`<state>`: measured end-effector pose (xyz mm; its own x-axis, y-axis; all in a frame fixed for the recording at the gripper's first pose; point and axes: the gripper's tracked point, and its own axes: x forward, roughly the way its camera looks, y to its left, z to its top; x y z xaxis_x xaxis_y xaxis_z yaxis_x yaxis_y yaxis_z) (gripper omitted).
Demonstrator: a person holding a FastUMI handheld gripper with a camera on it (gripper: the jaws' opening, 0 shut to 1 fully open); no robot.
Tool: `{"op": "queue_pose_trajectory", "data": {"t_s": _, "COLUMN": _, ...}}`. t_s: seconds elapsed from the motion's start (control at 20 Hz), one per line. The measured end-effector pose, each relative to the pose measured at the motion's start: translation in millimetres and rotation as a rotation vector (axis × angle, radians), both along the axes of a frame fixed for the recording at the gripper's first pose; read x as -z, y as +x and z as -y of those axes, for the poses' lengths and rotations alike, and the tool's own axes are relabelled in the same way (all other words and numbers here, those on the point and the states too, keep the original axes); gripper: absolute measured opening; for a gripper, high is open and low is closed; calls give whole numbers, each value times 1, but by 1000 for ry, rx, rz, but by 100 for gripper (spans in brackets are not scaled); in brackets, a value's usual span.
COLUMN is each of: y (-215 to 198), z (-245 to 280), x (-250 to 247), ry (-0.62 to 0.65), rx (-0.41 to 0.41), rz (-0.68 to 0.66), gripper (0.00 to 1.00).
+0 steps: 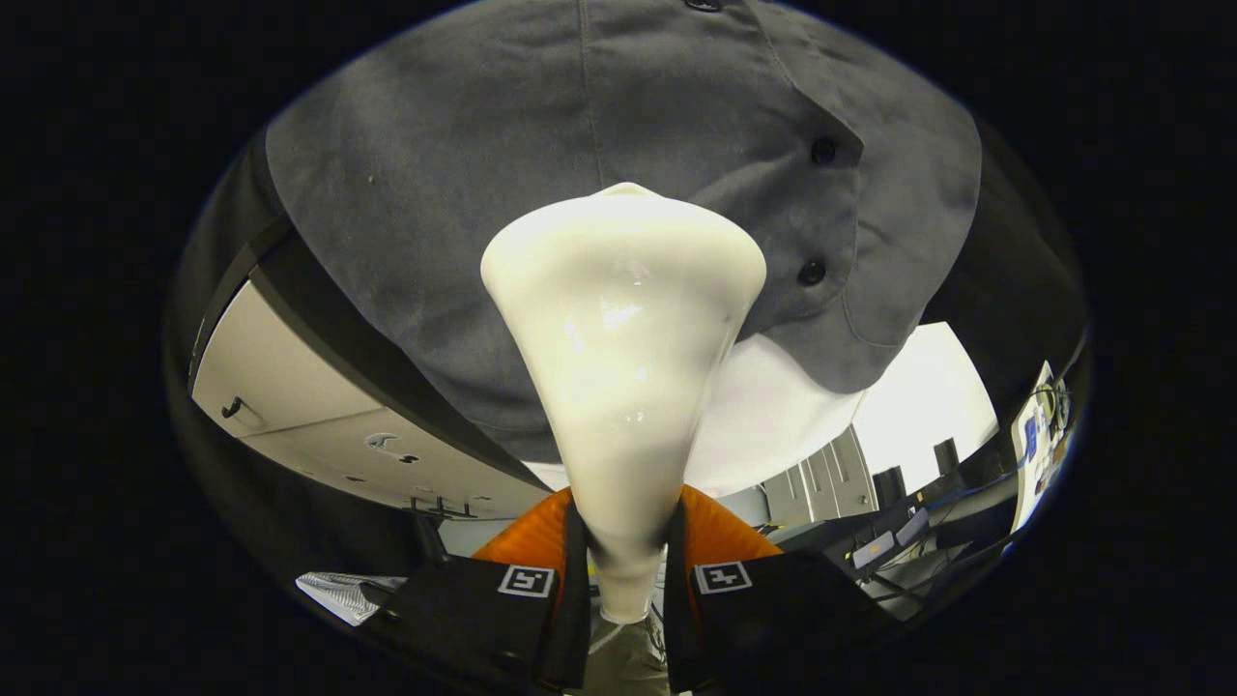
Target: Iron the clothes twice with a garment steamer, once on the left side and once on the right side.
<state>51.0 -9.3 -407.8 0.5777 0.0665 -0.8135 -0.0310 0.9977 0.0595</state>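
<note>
Fingers of the gripper (pixel 626 570) pinch the steamer (pixel 623 367) by its narrow neck, one on each side, so its wide head points ahead at the shirt (pixel 483 193) hanging just beyond, near the button placket, seemingly for a steaming pass.

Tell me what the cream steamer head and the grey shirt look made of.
Cream funnel-shaped steamer head, clamped in the gripper: probably glossy moulded plastic, given its sharp highlights. Grey buttoned shirt: matte woven cloth, likely cotton, showing seams and soft folds.
</note>
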Motion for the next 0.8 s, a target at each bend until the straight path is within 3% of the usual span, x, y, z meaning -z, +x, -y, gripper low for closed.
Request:
{"op": "queue_pose_trajectory", "data": {"t_s": 0.35, "y": -7, "z": 1, "x": -1, "ry": 7, "rx": 18, "rz": -1, "gripper": 39}}
{"op": "queue_pose_trajectory", "data": {"t_s": 0.8, "y": 8, "z": 7, "x": -99, "ry": 41, "rx": 51, "rz": 178, "gripper": 39}}
